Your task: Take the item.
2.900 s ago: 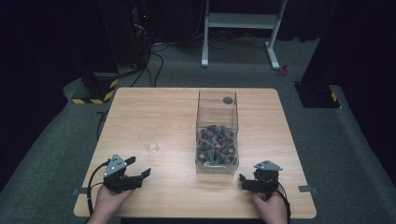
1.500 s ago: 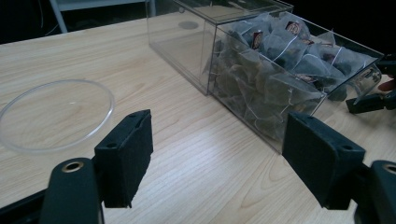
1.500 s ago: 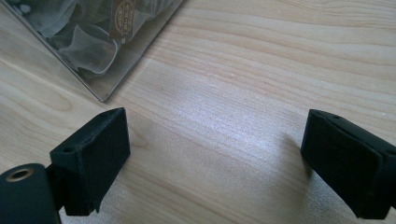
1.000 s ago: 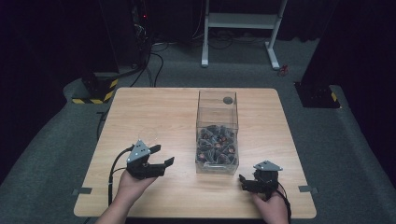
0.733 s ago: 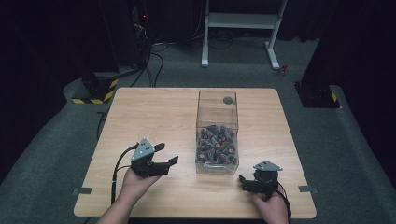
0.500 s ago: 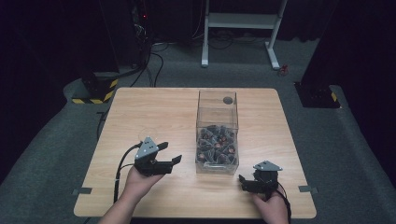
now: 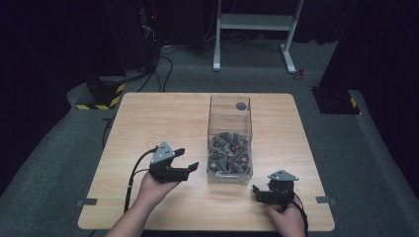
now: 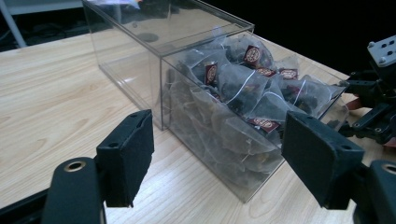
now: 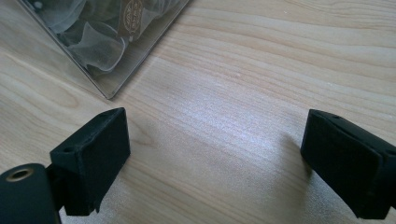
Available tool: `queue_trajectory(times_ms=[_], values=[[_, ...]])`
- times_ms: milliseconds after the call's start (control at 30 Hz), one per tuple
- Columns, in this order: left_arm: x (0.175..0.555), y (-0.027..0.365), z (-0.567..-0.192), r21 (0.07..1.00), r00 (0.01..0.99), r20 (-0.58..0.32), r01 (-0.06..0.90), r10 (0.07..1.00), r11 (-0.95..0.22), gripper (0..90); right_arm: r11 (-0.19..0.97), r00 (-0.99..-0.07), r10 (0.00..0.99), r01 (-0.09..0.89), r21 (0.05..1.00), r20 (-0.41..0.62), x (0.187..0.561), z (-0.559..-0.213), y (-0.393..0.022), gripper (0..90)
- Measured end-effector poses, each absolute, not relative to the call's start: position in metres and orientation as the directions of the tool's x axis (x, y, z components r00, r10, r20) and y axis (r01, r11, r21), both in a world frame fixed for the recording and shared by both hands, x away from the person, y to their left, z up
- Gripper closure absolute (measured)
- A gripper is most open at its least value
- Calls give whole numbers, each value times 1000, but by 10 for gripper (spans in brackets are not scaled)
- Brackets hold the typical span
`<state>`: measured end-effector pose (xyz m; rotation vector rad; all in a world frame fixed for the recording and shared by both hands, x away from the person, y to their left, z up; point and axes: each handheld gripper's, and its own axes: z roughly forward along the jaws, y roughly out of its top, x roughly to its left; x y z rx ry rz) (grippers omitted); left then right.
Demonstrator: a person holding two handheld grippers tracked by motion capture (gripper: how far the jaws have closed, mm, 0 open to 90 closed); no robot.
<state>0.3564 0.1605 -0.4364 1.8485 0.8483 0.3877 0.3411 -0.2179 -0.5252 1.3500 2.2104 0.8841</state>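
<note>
A clear plastic box (image 7: pixel 230 140) stands in the middle of the wooden table (image 7: pixel 148 118), its near half packed with pyramid tea bags (image 7: pixel 229 154) bearing dark red tags. My left gripper (image 7: pixel 188 159) hovers just left of the box's near end, open, jaws pointing at it with nothing between them. In the left gripper view the box (image 8: pixel 205 60) and its tea bags (image 8: pixel 243 88) sit right ahead of the left gripper (image 8: pixel 222 161). My right gripper (image 7: pixel 258 194) rests open by the box's front right corner. In the right gripper view the right gripper (image 9: pixel 219 161) spans bare wood, the box corner (image 9: pixel 107 42) at upper left.
The far half of the box holds no bags; a dark round spot (image 7: pixel 241 105) shows there. Black cables trail from both grippers. A white stand (image 7: pixel 257 24) and a yellow-black striped base (image 7: pixel 101 96) sit on the grey floor beyond the table.
My left gripper has moved from the table's front left toward the box, ending close to its left side. The right gripper has stayed put.
</note>
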Motion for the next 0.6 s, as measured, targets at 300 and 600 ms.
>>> queue_trajectory(times_ms=[300, 600], values=[[363, 149, -434, 894, 713, -98, 370, 695, -254, 249, 333, -453, 891, 637, 695, -12, 341, -525, -218, 80], [372, 137, -438, 892, 716, -108, 376, 690, -251, 239, 335, -455, 890, 637, 694, -12, 341, -525, -218, 80]])
